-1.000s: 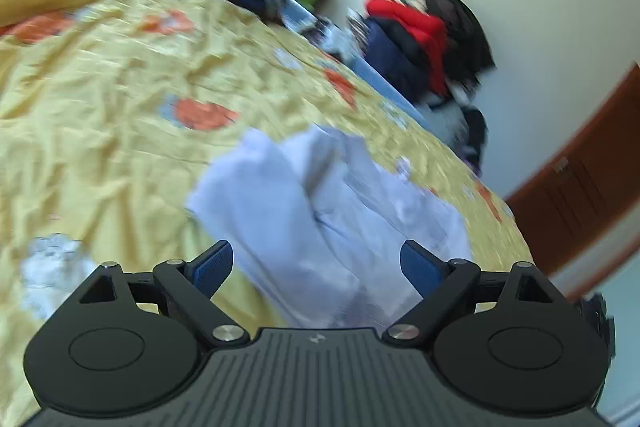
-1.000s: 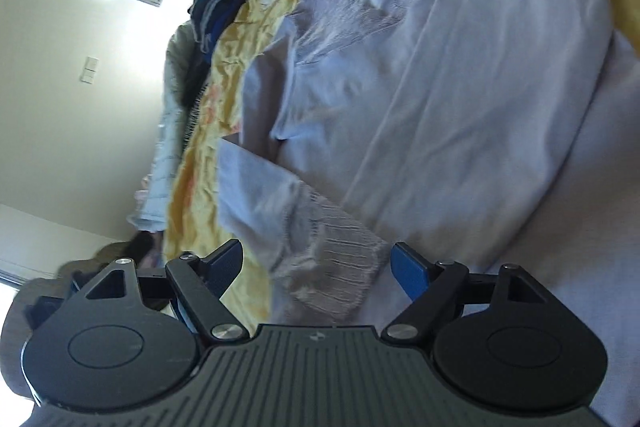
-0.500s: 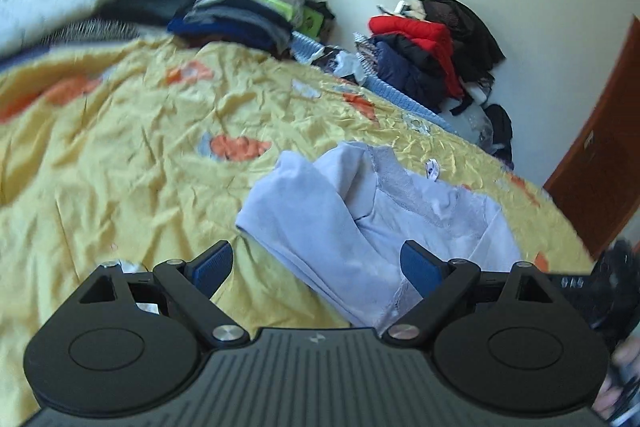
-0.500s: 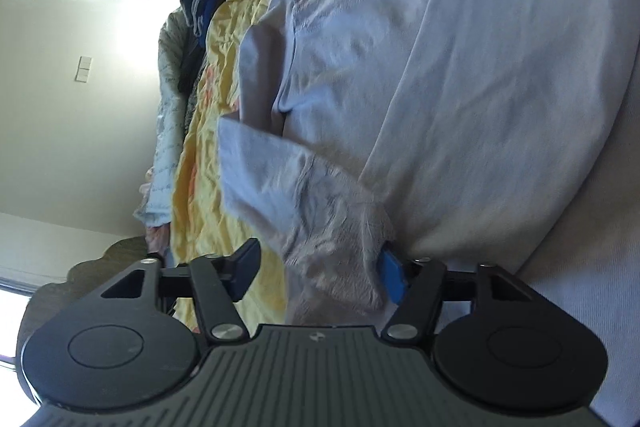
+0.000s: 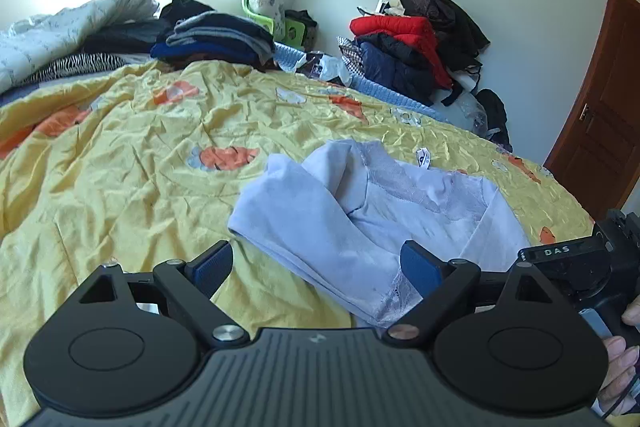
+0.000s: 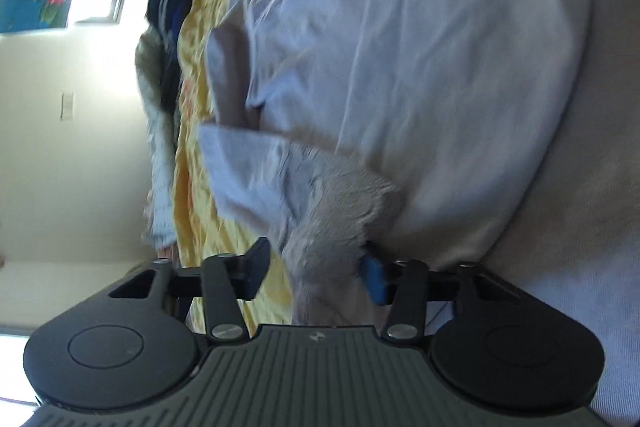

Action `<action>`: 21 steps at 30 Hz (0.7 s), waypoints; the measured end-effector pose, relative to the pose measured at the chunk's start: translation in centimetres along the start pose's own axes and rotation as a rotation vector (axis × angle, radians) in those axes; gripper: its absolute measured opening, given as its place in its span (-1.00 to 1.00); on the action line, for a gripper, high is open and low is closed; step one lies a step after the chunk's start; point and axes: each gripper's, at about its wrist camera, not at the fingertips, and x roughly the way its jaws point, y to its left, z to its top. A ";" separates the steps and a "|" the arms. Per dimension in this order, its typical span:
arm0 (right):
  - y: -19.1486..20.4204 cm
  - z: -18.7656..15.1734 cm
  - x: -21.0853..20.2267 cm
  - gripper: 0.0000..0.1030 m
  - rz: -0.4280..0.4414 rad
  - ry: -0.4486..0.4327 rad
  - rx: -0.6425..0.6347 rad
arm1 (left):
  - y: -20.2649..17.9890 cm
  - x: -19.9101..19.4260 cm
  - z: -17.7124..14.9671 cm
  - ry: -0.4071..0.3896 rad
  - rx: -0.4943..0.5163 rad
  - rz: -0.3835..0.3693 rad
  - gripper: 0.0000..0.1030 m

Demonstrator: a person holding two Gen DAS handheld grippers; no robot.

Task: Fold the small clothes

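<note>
Yellow bedspread [image 5: 120, 167]: lavender top [image 5: 360, 211] lies ahead. Right gripper [image 6: 316, 267] nearer, narrowing around lace cuff [image 6: 336, 223], not clamped; left gripper [image 5: 316, 263] wide, empty.

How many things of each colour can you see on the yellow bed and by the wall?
Pale lilac: 1, the small top lying on the yellow bedspread.
Red: 1, the jacket in the pile by the wall.
Green: 1, the plastic chair under the window.
Brown: 1, the door.
Total: 4
</note>
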 end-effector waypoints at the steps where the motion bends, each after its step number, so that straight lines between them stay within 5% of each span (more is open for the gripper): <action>1: -0.1 -0.1 0.0 -0.13 -0.007 -0.008 0.002 | 0.0 -0.1 -0.1 -0.006 0.010 0.000 0.78; 2: -0.1 -0.3 0.0 -0.18 -0.013 -0.011 -0.007 | -0.1 -0.2 -0.1 -0.008 0.018 0.004 0.78; 4: 0.1 -0.5 0.2 -0.61 -0.032 -0.017 -0.044 | -0.3 0.0 -0.3 -0.002 0.039 0.001 0.78; 7: 0.1 -0.3 -0.1 -0.81 -0.041 -0.045 -0.051 | -0.7 0.4 -0.6 0.011 0.060 0.009 0.78; 16: 2.7 -0.5 -3.4 -0.86 0.049 -0.132 -0.146 | -3.2 0.4 -1.5 -0.038 0.223 -0.003 0.78; 21: 6.7 1.1 -7.6 -0.86 0.192 -0.203 -0.204 | -6.6 4.3 -2.5 -0.061 0.441 0.189 0.78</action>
